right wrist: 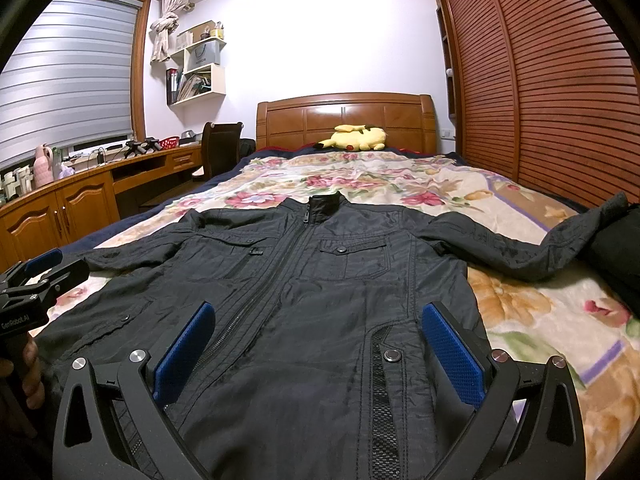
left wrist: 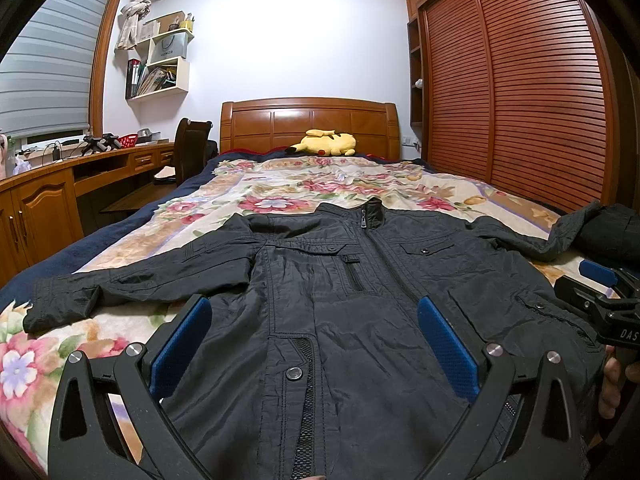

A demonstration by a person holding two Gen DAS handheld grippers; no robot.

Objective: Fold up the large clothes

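Your black zip-front nylon jacket [left wrist: 340,280] lies flat, face up, on the floral-quilted bed [left wrist: 280,184], both sleeves spread out, so no fold is made yet. Your left gripper [left wrist: 314,344] and right gripper [right wrist: 318,350] hover above its hem, jaws wide apart and empty.

Wooden bed [left wrist: 310,118], floral blanket [left wrist: 280,190] spread over it, black jacket [left wrist: 340,300] laid flat (zipped), yellow plush [left wrist: 324,143] by headboard

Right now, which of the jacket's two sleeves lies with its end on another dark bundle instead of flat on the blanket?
The sleeve toward the wardrobe side: its cuff climbs onto the dark bundle at the bed's edge. The other sleeve lies flat on the floral blanket.
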